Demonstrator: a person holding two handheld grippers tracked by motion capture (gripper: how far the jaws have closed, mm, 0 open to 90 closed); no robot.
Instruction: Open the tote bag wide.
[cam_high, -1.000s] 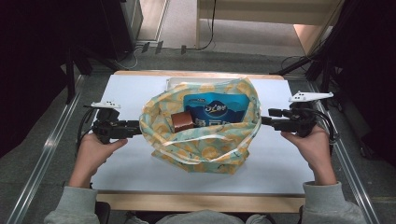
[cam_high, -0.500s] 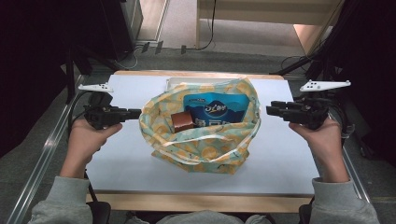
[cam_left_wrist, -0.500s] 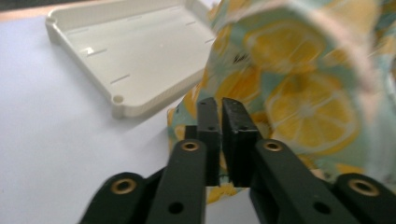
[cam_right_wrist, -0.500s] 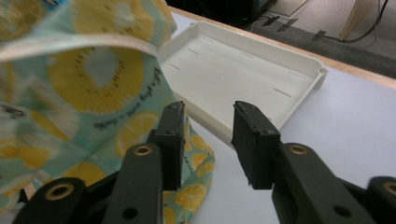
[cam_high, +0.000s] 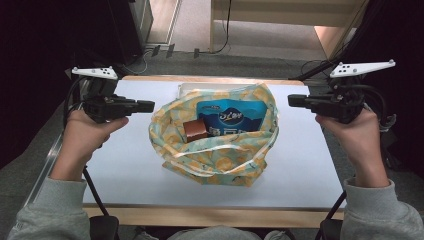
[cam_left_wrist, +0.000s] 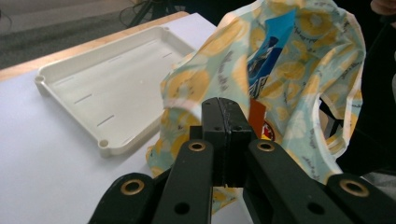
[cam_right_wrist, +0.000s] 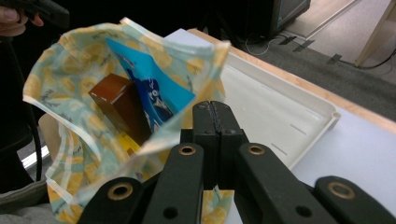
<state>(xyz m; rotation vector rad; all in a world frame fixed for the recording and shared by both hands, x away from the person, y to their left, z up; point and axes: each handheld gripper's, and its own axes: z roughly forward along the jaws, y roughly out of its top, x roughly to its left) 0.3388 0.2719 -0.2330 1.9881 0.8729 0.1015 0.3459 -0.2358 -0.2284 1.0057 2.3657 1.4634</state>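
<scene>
The patterned bag (cam_high: 215, 145), pale green with yellow fruit print, stands open in the middle of the white table (cam_high: 310, 165). Its mouth faces up and toward the person. Inside, a blue snack packet (cam_high: 231, 120) leans against the far wall of the bag, and a brown box (cam_high: 195, 130) sits just beside it on the left, touching it. A white-edged handle loop lies across the near side of the bag.

The left tool (cam_high: 147, 106) is held above the table to the left of the bag, pointing at it, apart from the fabric. Its jaws have just been closing and now stand fully together with nothing between them; the left gripper view confirms the two black pads pressed flat against each other, the bag lying beyond them.

The right tool (cam_high: 292, 100) is held to the right of the bag, pointing inward, likewise clear of the fabric. Its jaws have also just been closing and are now narrow to the limit, pad on pad, empty, as seen in the right gripper view.

A white tray (cam_left_wrist: 107, 88) lies flat on the table behind the bag, partly covered by it
</scene>
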